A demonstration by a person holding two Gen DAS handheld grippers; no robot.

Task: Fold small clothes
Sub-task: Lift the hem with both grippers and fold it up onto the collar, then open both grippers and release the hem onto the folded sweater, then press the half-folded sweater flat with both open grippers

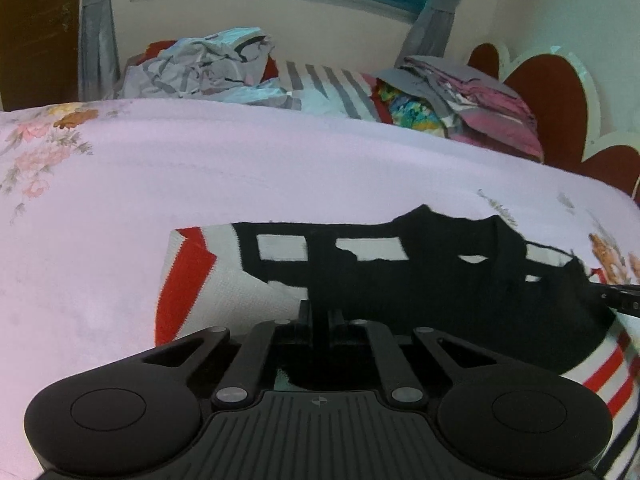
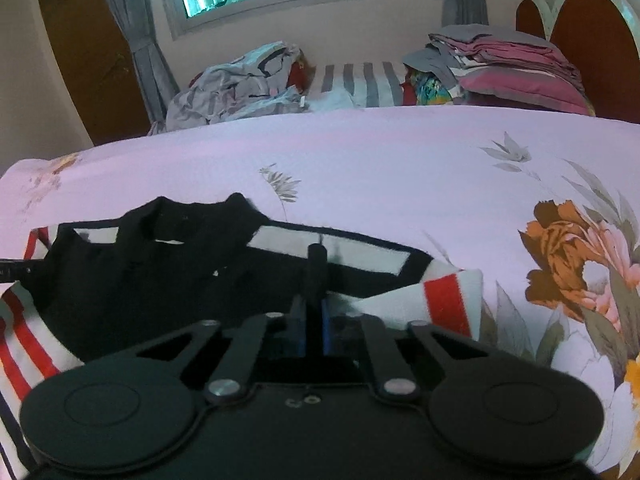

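Note:
A small black, white and red striped shirt (image 1: 400, 280) lies flat on the pink flowered bedsheet (image 1: 200, 180), collar toward the far side. My left gripper (image 1: 319, 248) is shut, its fingers pressed together over the shirt's left shoulder band. In the right wrist view the same shirt (image 2: 140, 280) fills the lower left. There my right gripper (image 2: 317, 252) is also shut, over the white band of the right shoulder beside the red-striped sleeve (image 2: 444, 296). No fabric shows between either pair of fingers. The right gripper's tip (image 1: 620, 296) pokes in at the left wrist view's right edge.
A crumpled pile of grey clothes (image 1: 200, 68) and a folded pink-grey stack (image 2: 512, 64) sit beyond the far edge of the bed. The red scalloped headboard (image 1: 552, 92) rises at the right. Bare sheet (image 2: 400, 160) stretches past the shirt toward the window wall.

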